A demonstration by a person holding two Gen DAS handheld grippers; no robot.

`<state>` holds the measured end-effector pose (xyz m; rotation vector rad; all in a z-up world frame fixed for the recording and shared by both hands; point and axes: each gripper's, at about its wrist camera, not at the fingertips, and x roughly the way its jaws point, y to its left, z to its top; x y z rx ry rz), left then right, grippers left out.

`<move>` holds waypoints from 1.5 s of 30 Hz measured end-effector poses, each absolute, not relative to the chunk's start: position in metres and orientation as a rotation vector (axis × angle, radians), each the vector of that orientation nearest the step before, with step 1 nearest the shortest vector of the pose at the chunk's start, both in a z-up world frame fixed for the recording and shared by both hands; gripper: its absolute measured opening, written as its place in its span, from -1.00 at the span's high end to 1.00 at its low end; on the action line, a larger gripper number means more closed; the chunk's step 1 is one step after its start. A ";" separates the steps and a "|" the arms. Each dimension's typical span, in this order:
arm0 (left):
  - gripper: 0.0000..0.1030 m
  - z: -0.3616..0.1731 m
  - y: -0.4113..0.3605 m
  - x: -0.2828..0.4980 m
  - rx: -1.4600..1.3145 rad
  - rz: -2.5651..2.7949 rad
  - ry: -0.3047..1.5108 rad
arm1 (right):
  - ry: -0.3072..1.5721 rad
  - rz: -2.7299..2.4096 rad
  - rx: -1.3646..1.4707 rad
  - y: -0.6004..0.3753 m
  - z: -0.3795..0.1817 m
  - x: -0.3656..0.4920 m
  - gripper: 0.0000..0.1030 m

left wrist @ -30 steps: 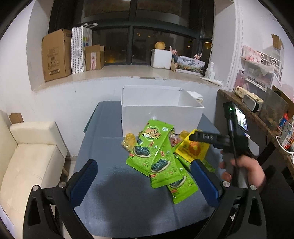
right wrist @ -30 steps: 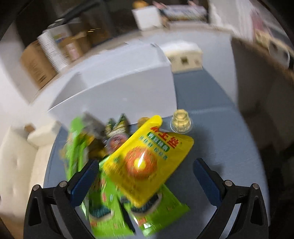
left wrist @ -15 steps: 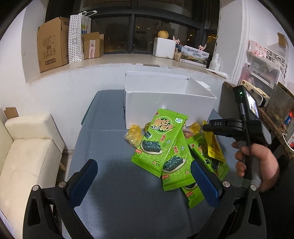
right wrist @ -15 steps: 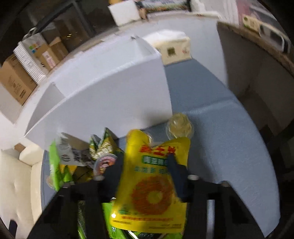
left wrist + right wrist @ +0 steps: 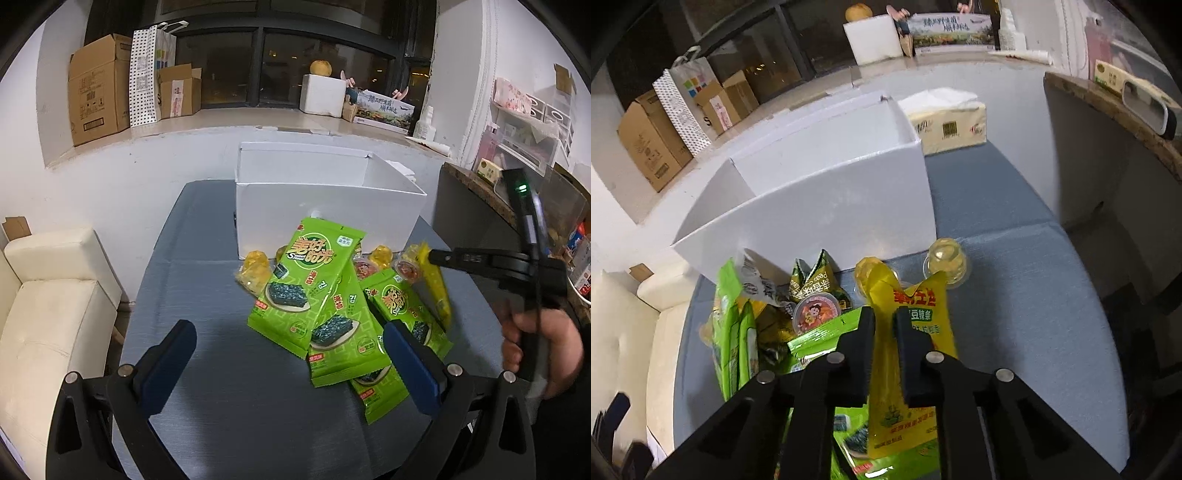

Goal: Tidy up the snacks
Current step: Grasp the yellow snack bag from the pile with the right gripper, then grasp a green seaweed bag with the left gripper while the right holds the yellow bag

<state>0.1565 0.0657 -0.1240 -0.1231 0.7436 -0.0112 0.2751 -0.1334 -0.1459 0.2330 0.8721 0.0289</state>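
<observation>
My right gripper (image 5: 884, 314) is shut on a yellow snack bag (image 5: 916, 332) and holds it lifted above the pile; the bag hangs from the gripper (image 5: 430, 254) in the left wrist view (image 5: 437, 291). Several green seaweed packs (image 5: 310, 288) lie heaped on the blue-grey table (image 5: 221, 369) in front of an open white box (image 5: 325, 199). Small jelly cups (image 5: 947, 258) and a round-lidded cup (image 5: 816, 310) lie by the box. My left gripper (image 5: 288, 362) is open and empty, hovering at the near side of the pile.
A tissue pack (image 5: 945, 122) sits right of the white box (image 5: 820, 184). A cream sofa (image 5: 48, 295) stands left of the table. A wooden shelf (image 5: 1115, 110) runs along the right. Cardboard boxes (image 5: 99, 99) sit on the window ledge.
My right gripper closed on the yellow bag and lifted it off the pile. My left gripper drew slightly nearer the pile.
</observation>
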 end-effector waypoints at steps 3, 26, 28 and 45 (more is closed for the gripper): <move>-1.00 -0.127 0.061 0.162 -0.121 -0.013 0.757 | 0.834 0.046 0.195 -0.133 -0.134 0.261 0.86; -1.00 -0.158 0.039 0.268 0.049 -0.133 0.825 | 0.685 0.199 0.137 -0.134 -0.088 0.199 1.00; -1.00 -0.170 0.041 0.284 0.045 -0.155 0.863 | 0.680 0.214 0.144 -0.136 -0.088 0.197 1.00; -0.39 -0.164 0.048 0.281 -0.033 -0.205 0.803 | 0.670 0.243 0.116 -0.128 -0.089 0.192 1.00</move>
